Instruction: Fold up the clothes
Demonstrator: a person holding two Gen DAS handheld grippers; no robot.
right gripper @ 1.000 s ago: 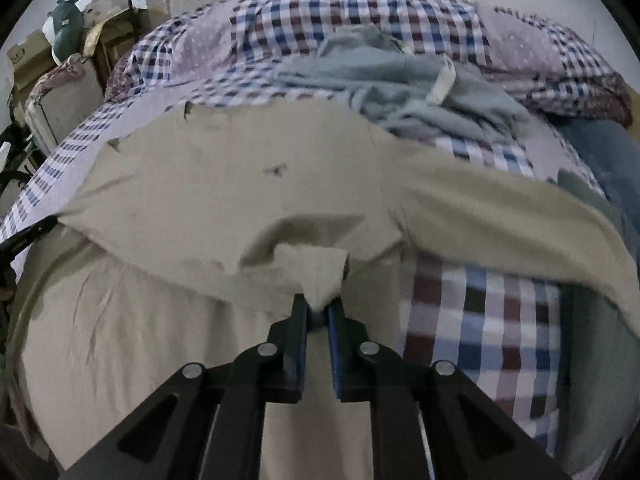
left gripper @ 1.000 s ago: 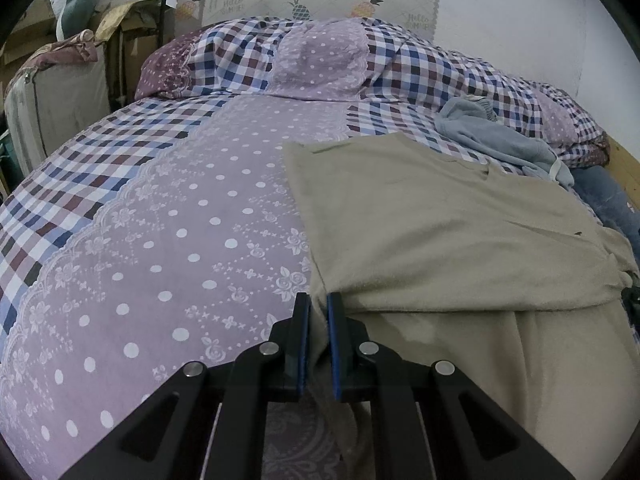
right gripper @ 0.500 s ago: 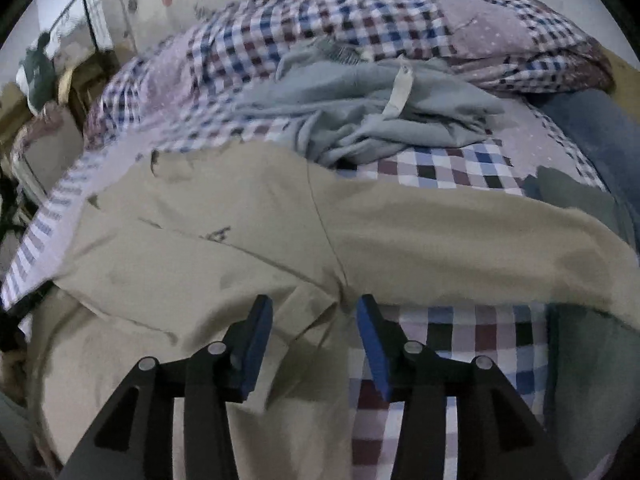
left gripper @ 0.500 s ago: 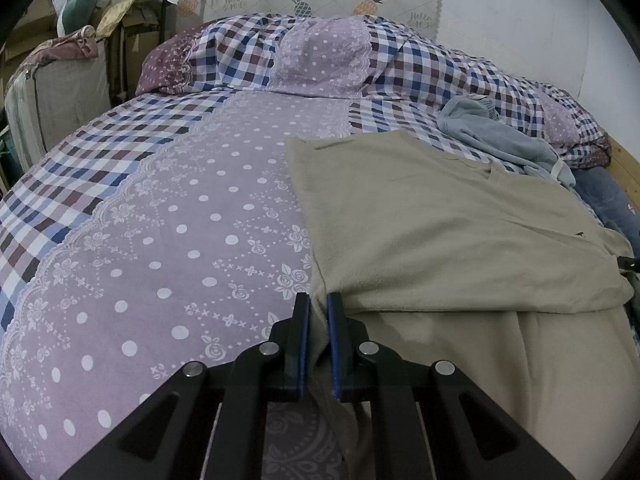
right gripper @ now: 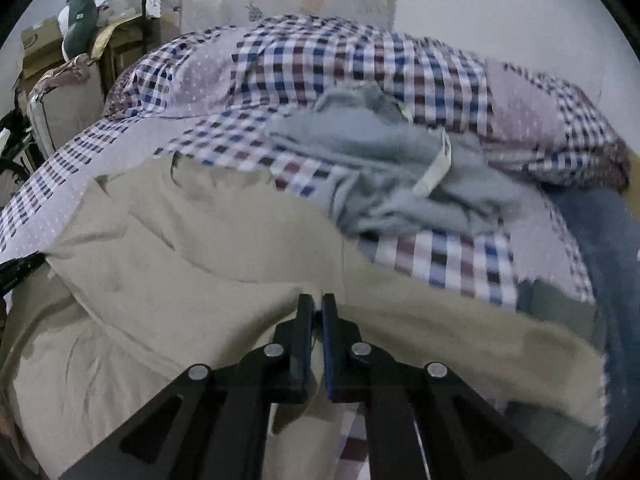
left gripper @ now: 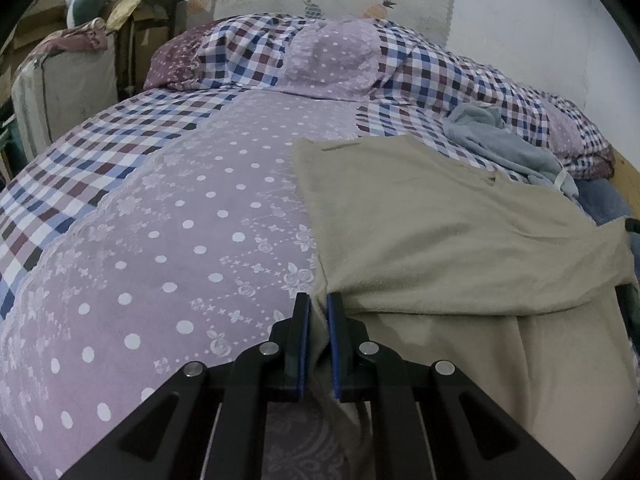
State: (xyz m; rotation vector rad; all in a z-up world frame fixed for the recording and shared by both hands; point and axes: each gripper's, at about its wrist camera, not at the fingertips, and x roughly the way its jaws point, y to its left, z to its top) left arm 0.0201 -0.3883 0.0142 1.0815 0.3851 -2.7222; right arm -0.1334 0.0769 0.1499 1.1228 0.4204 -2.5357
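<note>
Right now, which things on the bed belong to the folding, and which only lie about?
In the job:
- beige garment
- left gripper, shut on its edge
- right gripper, shut

Lying about:
- grey-blue garment
- dark blue cloth
- checked pillows

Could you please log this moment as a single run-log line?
task: fold clothes | left hand-held gripper: shut on beige garment edge | right hand-held gripper: shut, jaws just closed | bed

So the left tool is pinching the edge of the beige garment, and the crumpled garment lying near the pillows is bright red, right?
Not quite. The left tool does pinch the beige garment, but the crumpled garment near the pillows is pale grey-blue, not red; the right wrist view shows it clearly.
</note>
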